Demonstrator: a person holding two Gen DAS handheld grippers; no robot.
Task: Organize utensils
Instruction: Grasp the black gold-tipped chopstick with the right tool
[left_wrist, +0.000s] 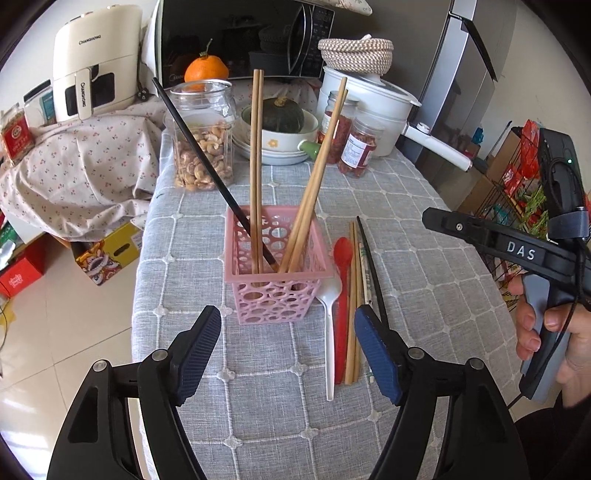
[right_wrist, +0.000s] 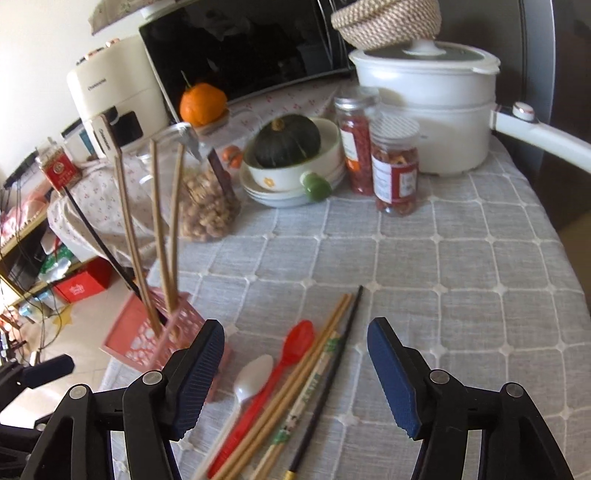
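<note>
- Five chopsticks stand in the pink basket (left_wrist: 275, 273); four bamboo chopsticks (left_wrist: 255, 173) and one black chopstick (left_wrist: 210, 170); the basket sits just ahead of the left gripper (left_wrist: 286, 354), between its fingers and a little beyond the tips.
- Left gripper: jaws wide, nothing between the pads; it hovers over the grey checked tablecloth (left_wrist: 424, 258).
- Right gripper (right_wrist: 295, 373): jaws wide, empty; the loose utensils lie on the cloth directly between and below its fingers.
- Left on the cloth, side by side and touching: white plastic spoon (right_wrist: 255, 373), red plastic spoon (right_wrist: 295, 339), a pair of bamboo chopsticks (right_wrist: 325, 332), one printed chopstick (right_wrist: 314, 380), one black chopstick (right_wrist: 345, 332); they lie just right of the basket, seen from the left gripper.
- Progress, as judged: roughly half done; about as many pieces in the basket as out.
- Remaining, as judged: pick up the row and drop each piece upright into the basket; the right gripper is best placed for it.
- Clutter beyond both grippers: cashew jar (left_wrist: 201, 133), stacked bowls with a squash (right_wrist: 288, 140), white pot (right_wrist: 424, 110); well apart from the work.
</note>
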